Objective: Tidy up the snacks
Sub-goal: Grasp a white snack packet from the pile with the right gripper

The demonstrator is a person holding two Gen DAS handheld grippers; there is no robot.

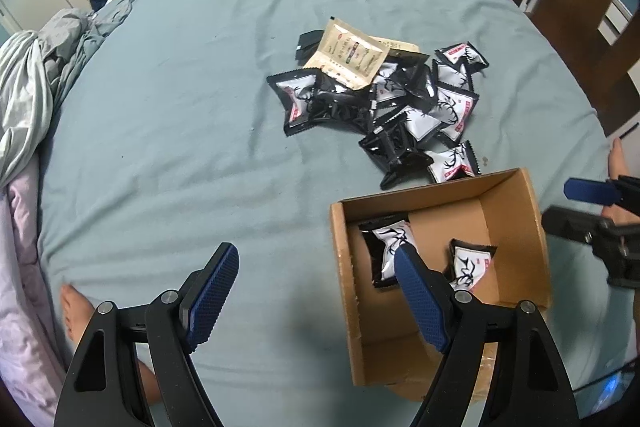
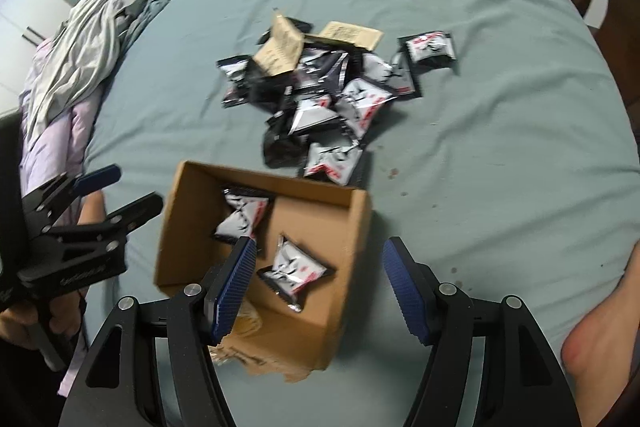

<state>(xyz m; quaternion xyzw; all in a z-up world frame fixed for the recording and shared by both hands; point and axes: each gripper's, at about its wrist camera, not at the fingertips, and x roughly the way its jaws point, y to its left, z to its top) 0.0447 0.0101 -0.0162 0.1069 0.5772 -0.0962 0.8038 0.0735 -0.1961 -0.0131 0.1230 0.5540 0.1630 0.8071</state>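
So we're at the easy-to-botch part. Our right gripper (image 2: 318,287) hangs over the cardboard box (image 2: 344,283) with its jaws apart and nothing between them, and the left gripper (image 1: 316,291) is just as wide open and empty, off to the box's left over bare sheet (image 1: 180,147). Two snack packets (image 2: 294,273) lie in the box already; the rest sit in a loose pile (image 1: 384,107) on the sheet just past the far wall, with a couple of tan sachets (image 1: 352,55) on top.

What could go wrong from here? That pile is a slippery jumble of overlapping wrappers, so a careless pinch probably catches two at once, or only a crimped edge that slides out on the way over. The bed is soft too, so pressing down likely sinks the packets instead of trapping them. And the box looks light with low walls, so a knock from either gripper could shove it or tip out what's inside.
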